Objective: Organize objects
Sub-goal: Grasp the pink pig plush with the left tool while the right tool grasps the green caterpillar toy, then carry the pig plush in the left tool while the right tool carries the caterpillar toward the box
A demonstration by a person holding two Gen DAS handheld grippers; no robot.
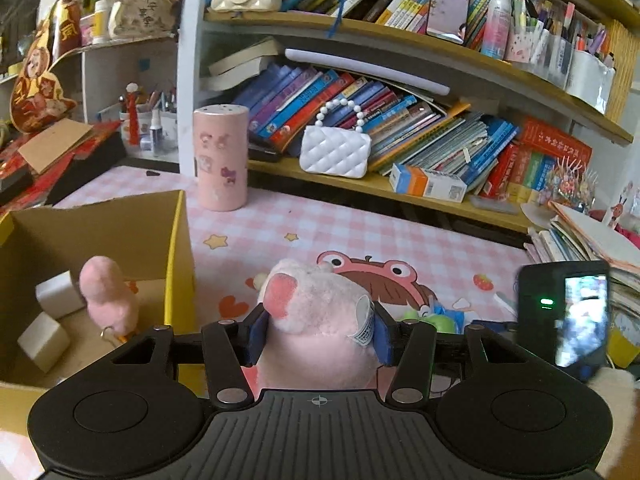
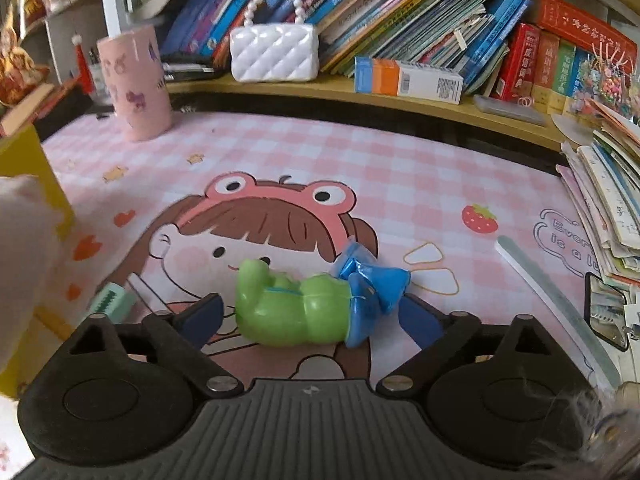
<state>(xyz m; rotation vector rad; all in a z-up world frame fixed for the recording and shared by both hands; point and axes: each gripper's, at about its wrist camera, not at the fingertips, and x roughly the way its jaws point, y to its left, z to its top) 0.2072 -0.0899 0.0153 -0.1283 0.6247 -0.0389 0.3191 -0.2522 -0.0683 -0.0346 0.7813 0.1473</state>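
- My left tongs point(image 1: 318, 330) are clamped on a pink plush toy point(image 1: 316, 304), blue pads pressing its sides, held above the pink checked desk mat point(image 1: 320, 220).
- Just to their left stands an open cardboard box point(image 1: 176, 248) holding another pink plush point(image 1: 108, 292) and white foam blocks point(image 1: 56, 294).
- My right tongs point(image 2: 312, 316) are spread wide, gripping nothing; a green and blue frog toy point(image 2: 296, 304) lies on its side on the mat between the fingers, the pads clear of it.
- A pink cylinder canister point(image 1: 220, 158) stands upright near the bookshelf point(image 1: 400, 188).
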